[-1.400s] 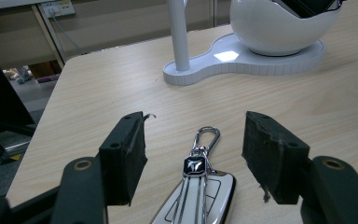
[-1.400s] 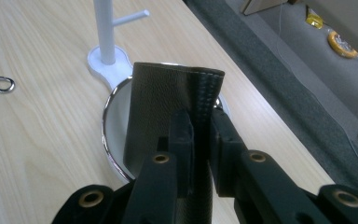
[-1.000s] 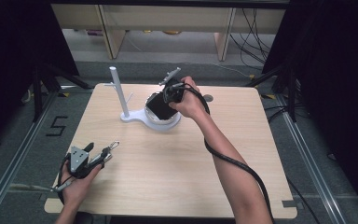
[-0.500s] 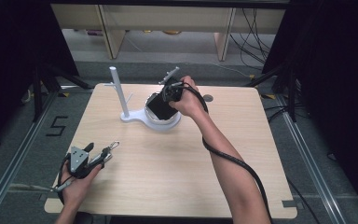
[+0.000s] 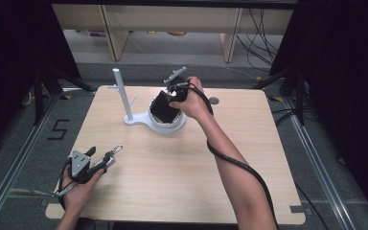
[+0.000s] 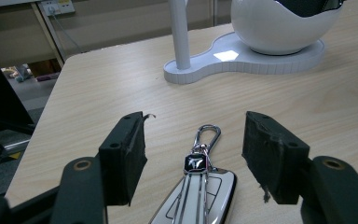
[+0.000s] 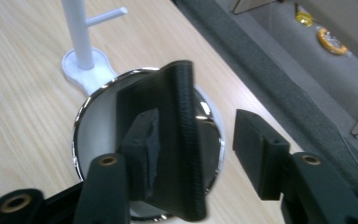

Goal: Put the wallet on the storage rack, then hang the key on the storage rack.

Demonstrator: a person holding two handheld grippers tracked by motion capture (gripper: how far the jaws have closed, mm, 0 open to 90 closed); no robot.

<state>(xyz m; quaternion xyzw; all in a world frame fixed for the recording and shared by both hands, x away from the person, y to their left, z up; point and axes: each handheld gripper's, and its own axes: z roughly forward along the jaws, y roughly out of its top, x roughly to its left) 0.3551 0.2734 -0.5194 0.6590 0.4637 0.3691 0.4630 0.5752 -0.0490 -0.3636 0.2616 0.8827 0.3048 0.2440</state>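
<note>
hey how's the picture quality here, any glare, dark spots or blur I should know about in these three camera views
High view: the table is evenly lit, its surroundings fall into deep black. Left gripper view: a bright glare patch on the white stand base; the car key is sharp, the background soft. Right gripper view: the black wallet sits close and slightly blurred, and the bowl rim glints.

The car key [image 6: 196, 196] is cut off by the bottom edge of the left gripper view; its lower body is out of frame. The white bowl [image 6: 279, 28] is cut off by the top edge there, and the stand's post [image 6: 179, 32] likewise. In the right gripper view, the black wallet [image 7: 179, 140] covers much of the bowl's inside, and its lower end runs past the bottom edge. In the high view, the right gripper [image 5: 168, 99] is partly covered by the hand [image 5: 191, 98]. The small round item [image 5: 213, 100] on the table is too small to identify.
</note>
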